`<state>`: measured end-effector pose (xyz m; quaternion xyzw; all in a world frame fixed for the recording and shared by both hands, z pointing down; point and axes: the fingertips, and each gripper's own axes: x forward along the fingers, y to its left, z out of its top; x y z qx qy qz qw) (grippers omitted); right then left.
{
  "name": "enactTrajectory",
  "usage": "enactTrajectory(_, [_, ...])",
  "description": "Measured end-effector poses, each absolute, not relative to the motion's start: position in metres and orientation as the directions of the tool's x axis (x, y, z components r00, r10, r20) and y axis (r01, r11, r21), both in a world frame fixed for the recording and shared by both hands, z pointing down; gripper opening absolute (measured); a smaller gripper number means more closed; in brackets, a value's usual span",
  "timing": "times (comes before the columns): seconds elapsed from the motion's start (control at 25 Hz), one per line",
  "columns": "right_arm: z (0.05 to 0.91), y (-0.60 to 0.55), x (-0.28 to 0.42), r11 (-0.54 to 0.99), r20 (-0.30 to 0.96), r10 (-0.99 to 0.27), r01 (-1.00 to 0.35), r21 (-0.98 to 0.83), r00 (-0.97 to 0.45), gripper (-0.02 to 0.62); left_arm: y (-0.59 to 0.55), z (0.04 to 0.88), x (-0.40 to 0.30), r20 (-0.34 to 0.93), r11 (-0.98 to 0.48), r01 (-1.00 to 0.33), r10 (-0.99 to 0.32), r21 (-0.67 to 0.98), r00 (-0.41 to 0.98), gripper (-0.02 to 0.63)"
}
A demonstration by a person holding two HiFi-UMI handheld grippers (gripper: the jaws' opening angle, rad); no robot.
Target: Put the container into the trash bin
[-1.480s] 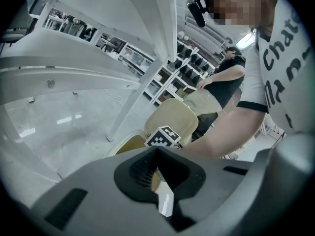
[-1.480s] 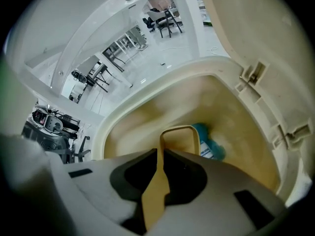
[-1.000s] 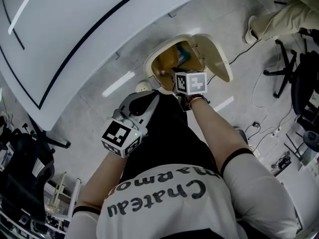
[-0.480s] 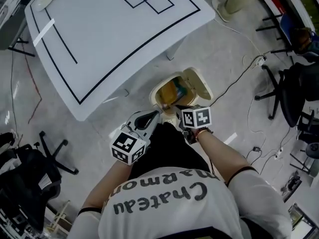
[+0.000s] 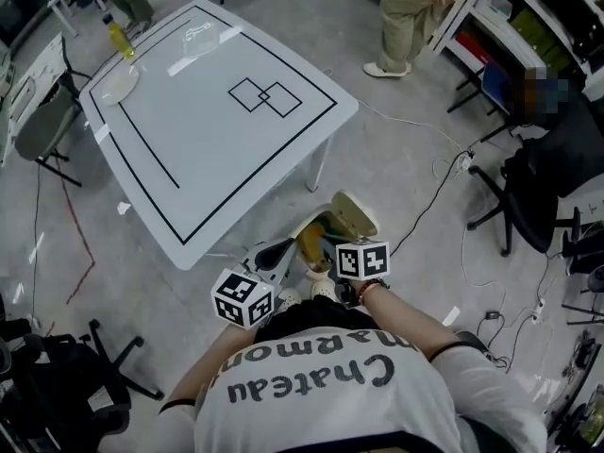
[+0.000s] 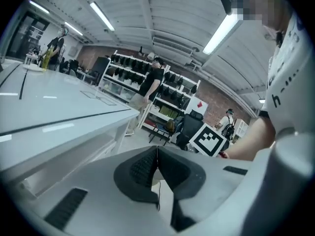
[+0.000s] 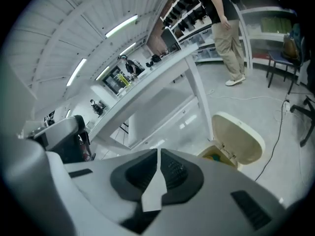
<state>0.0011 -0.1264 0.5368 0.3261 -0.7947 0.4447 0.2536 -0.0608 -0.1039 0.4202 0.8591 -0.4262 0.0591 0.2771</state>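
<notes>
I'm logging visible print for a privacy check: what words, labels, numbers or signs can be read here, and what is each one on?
"Chateau": dark lettering on the person's white shirt, head view.
"Marmo": the line beside it on the same shirt; its end is cut off by a fold.
Marker cubes: black-and-white square patterns only, no letters.
Red sign on the far shelving, left gripper view: too small to read.

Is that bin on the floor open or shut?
Open: the trash bin has its lid tipped back, showing its yellow inside.
</notes>
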Motion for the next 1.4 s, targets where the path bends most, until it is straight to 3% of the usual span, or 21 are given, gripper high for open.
enactTrajectory(0.36, [0.473,-0.145,0.021,0.366,0.655,-0.482,-0.813,-0.453,-0.582,0.035,-0.113,0.356,-0.079,0.221,-0.519,-0.746,-0.738,0.418,0.637,0.025])
enactTrajectory(0.64, [0.403,-0.157,0.018,0.39,0.501,-0.613,-0.785,-0.481,-0.612,0.034,-0.117,0.31,-0.094,0.12,-0.532,-0.751,-0.78,0.391,0.615,0.025])
enactTrajectory(0.92, [0.334,-0.159,0.005,0.544,0.372,-0.657,-0.754,-0.368,-0.655,0.034,-0.113,0.271,-0.086,0.053,-0.567,-0.764,-0.792,0.309,0.609,0.023])
enactTrajectory(1.4, [0.3,-0.155,0.055,0.627,0.328,-0.634,-0.714,-0.312,-0.7,0.035,-0.098,0.259,-0.036,0.021,-0.508,-0.809,-0.843,0.295,0.537,0.024])
